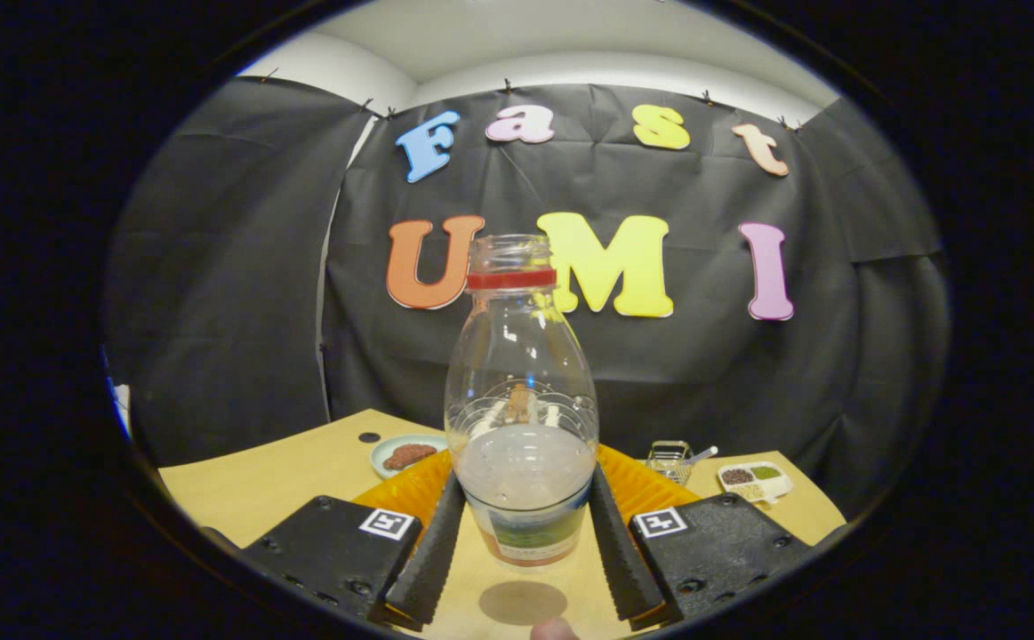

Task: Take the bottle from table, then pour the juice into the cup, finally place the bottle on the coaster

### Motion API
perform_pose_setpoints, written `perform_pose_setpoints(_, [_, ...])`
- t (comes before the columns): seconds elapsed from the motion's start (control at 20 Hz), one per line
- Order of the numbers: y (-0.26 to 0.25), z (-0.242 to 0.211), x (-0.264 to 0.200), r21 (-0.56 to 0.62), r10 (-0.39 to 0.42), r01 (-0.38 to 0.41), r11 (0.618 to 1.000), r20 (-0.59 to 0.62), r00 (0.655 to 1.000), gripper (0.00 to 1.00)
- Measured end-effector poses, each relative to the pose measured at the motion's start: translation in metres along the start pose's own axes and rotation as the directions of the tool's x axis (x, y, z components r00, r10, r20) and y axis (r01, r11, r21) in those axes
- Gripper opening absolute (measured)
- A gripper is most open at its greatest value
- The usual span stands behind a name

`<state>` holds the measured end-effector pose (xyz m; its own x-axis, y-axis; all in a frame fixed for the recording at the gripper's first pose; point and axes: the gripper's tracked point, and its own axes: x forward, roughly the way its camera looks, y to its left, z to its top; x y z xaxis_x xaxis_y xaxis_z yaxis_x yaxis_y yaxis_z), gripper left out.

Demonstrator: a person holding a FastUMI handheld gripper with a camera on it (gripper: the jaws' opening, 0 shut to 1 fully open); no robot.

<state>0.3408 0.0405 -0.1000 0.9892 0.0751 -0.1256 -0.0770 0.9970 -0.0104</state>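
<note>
A clear plastic bottle (521,400) with a red neck ring and no cap stands upright between my fingers. Pale, cloudy juice fills its lower part. My gripper (525,484) is shut on the bottle, with the ribbed black fingers (432,551) pressing its lower body from both sides. Just below the bottle's base, a round brown coaster (522,602) lies on the wooden table (259,484) between the fingers. The bottle's base seems to hang slightly above the table. Behind the bottle, an orange ribbed dish (410,493) spreads to both sides.
Beyond the fingers to the left sits a small pale green plate (407,455) with brown food, near a dark hole (369,437) in the table. To the right are a small wire basket (669,458) and a white divided dish (755,480). A person's fingertip (555,629) shows beside the coaster.
</note>
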Motion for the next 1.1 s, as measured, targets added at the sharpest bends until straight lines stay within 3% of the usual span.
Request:
perform_pose_setpoints(0.55, [-0.013,-0.091,0.013,0.028,-0.015,0.019,0.999,-0.117,0.993,0.77])
perform_pose_setpoints(1.1, [-0.015,-0.137,0.02,0.027,-0.022,0.027,0.999,-0.156,0.988,0.79])
